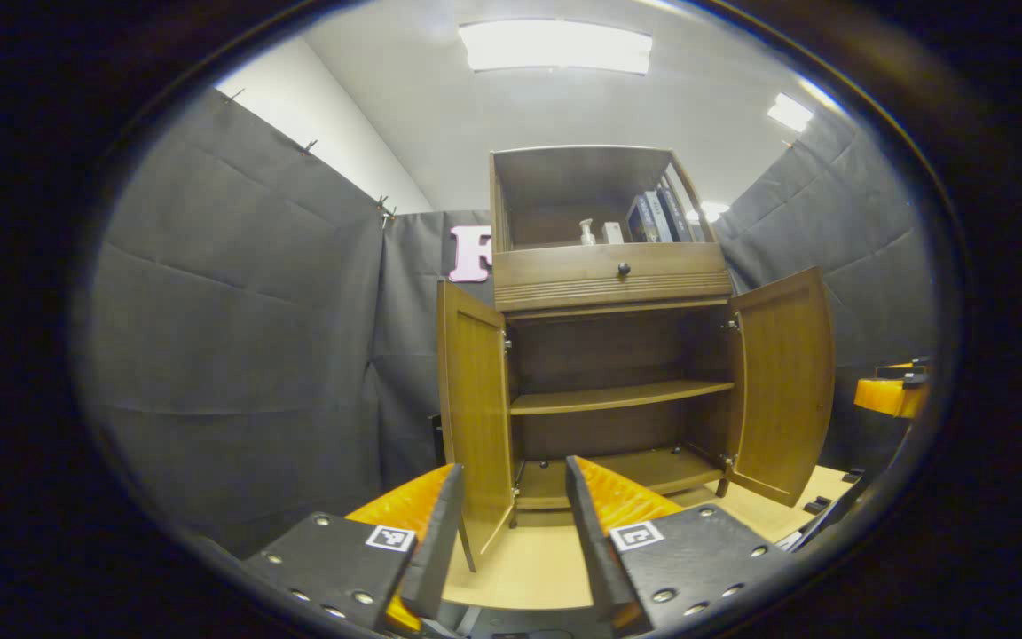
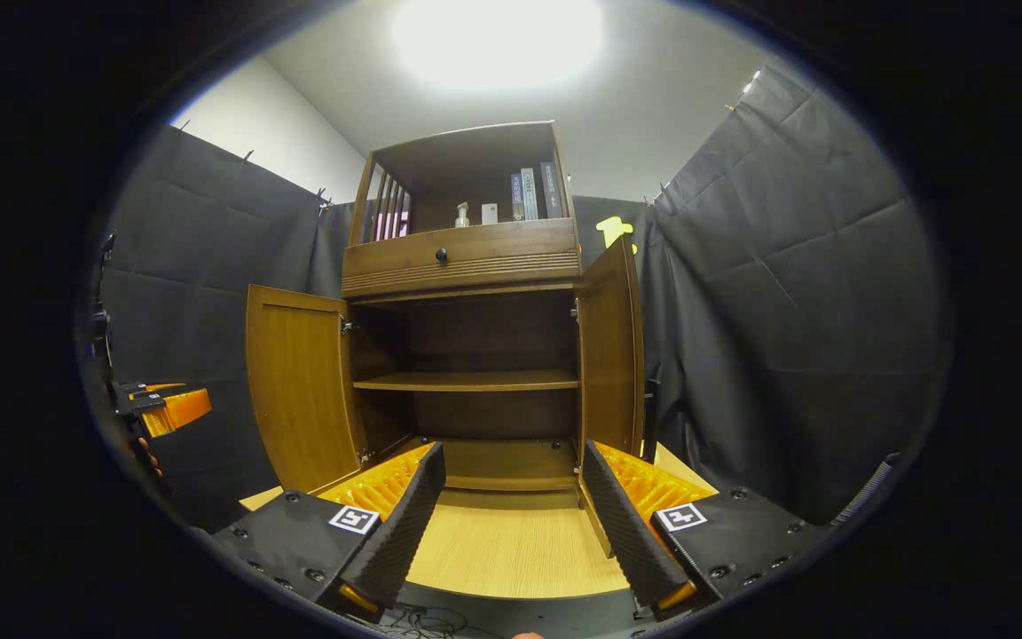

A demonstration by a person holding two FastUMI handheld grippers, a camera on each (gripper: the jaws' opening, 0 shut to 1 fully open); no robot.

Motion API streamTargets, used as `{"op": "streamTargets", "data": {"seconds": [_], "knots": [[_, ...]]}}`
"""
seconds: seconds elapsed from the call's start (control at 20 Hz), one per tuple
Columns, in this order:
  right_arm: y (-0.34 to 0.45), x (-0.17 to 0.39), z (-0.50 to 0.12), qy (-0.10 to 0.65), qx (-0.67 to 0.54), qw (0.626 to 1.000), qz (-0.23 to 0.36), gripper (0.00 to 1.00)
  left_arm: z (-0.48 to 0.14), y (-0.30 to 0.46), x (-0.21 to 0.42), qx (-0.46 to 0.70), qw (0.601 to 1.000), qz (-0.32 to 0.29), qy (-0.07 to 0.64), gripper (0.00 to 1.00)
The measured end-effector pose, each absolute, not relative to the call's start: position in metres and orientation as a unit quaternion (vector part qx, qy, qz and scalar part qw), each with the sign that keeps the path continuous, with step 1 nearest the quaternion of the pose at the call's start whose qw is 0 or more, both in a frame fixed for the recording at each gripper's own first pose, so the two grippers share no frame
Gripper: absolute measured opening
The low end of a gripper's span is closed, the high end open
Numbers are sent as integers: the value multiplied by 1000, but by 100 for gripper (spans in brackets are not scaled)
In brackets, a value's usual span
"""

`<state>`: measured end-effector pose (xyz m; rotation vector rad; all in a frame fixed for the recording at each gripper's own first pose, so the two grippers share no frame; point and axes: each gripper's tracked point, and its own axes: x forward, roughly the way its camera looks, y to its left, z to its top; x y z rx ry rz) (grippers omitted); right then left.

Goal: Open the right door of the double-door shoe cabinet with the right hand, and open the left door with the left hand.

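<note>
Ahead of both grippers, the shoe cabinet (image 2: 467,355) stands with both doors swung open
Left gripper (image 1: 511,524) and right gripper (image 2: 511,515) gape wide, holding nothing; books (image 2: 533,193) and a bottle (image 2: 462,215) sit up top

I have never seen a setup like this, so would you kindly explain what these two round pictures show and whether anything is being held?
There is no robot here: a person holds a two-finger gripper in each hand, and a fisheye camera rides on each one, looking forward along its fingers.

In the left gripper view, the left gripper shows at the bottom, open and empty. In the right gripper view, the right gripper is likewise open and empty.

Both face a brown wooden shoe cabinet standing on a light wooden floor. Its left door and right door are both swung open, showing a bare inner shelf. The open top compartment holds upright books and a small white bottle.
</note>
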<state>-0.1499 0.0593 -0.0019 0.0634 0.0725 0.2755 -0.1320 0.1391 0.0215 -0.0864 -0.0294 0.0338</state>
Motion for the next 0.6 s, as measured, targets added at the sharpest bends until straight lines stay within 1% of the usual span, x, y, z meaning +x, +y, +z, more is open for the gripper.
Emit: {"op": "streamTargets", "data": {"seconds": [0.05, 0.1, 0.15, 0.25, 0.4, 0.45, 0.6], "knots": [[59, -150, -2, 37, 31, 989, 137, 92, 22, 141, -132, -43, 999, 22, -16, 63], [59, -150, -2, 36, 31, 989, 137, 98, 22, 142, -132, -42, 999, 25, -17, 71], [59, -151, -1, 35, 31, 989, 137, 98, 23, 142, -131, -44, 999, 25, -18, 72], [59, -150, -1, 35, 30, 990, 137, 98, 25, 143, -133, -46, 998, 31, -22, 96], [60, -151, -3, 36, 29, 990, 137, 98, 24, 144, -134, -41, 998, 35, -18, 96], [60, -151, -4, 37, 28, 990, 137, 92, 23, 144, -135, -39, 999, 34, -16, 96], [59, -149, -3, 37, 29, 990, 135, 92, 22, 144, -137, -36, 999, 35, -10, 96]]}}
